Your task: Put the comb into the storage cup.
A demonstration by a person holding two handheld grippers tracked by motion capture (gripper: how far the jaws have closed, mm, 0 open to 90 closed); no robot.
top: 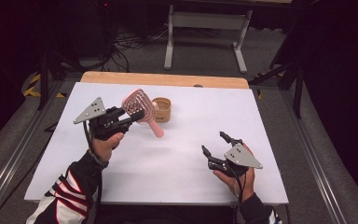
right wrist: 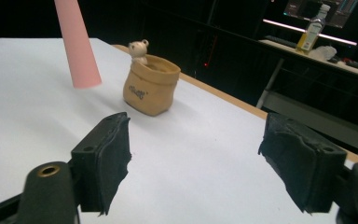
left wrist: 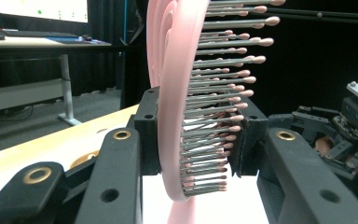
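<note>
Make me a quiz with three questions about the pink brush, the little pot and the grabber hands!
1. Where is the small pot?
A. on the white tabletop
B. on the floor
C. inside the right gripper

2. What colour is the hairbrush?
A. blue
B. pink
C. green

3. What is the left gripper doing?
A. lying open on the table
B. holding the pot
C. clamping the hairbrush

Answers:
1. A, the pot sits on the white top beside the brush handle.
2. B, both its frame and handle are pink.
3. C, in the left gripper view its fingers squeeze the brush head, lifted off the table; the right gripper is open and empty.
</note>
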